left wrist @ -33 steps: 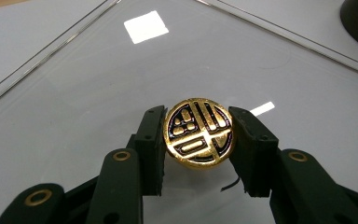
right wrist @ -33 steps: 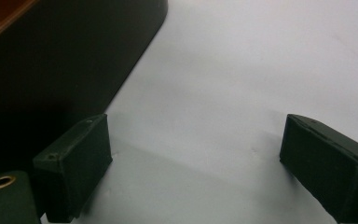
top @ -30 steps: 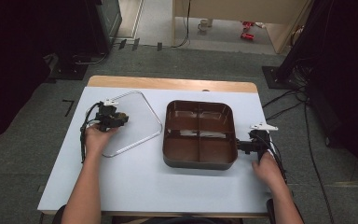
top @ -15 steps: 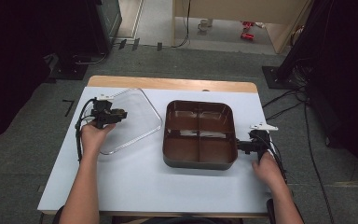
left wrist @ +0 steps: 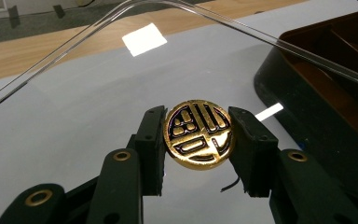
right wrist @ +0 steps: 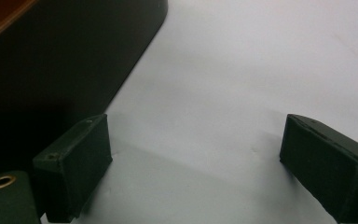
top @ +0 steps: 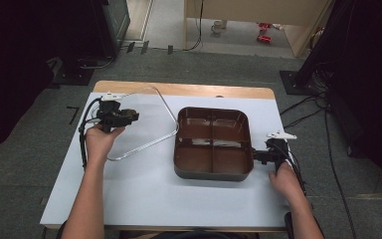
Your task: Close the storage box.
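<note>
A clear plastic lid hangs tilted above the left half of the table. Its near-left rim stays low by the tabletop. My left gripper is shut on the round gold knob in the lid's middle, one black jaw pressing on each side of it. In the left gripper view my left gripper looks through the lid at the white table. A dark brown tray with several empty compartments sits right of centre. My right gripper rests by the tray's right wall. In its own view my right gripper stands open over bare table.
The white tabletop has a wooden strip along its far edge. The tray's near corner lies just right of the lifted lid. Cables run across the floor to the right of the table.
My left gripper has risen with the knob, lifting the lid off the table and tilting it up. The right gripper and the tray have stayed put.
</note>
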Available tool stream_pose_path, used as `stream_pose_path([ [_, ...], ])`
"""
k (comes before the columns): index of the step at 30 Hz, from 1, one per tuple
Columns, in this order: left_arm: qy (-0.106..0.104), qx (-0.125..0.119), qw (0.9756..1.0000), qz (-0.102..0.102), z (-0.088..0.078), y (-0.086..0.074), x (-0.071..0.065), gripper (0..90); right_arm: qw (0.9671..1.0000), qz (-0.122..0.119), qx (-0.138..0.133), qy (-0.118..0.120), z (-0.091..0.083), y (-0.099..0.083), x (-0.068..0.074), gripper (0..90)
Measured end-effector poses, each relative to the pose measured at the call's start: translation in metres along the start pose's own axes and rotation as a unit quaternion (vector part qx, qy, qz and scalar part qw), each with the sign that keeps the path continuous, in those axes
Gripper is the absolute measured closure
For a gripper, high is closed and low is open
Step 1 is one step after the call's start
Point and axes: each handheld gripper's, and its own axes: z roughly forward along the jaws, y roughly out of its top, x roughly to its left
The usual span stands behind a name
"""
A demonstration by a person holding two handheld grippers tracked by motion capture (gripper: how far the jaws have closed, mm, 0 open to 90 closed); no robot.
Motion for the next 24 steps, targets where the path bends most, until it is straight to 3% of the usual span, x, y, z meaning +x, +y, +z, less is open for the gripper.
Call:
stream_pose_path([
  [9,-0.011,-0.011,0.9994,0.032,0.003,0.011,-0.022,59.8,1.0,0.0,0.0,0.0,0.0,0.0,0.0,8.2],
  [24,-0.073,-0.001,0.9945,0.075,0.024,0.027,-0.07,59.8,1.0,-0.001,0.0,0.0,0.0,0.0,0.0,8.2],
])
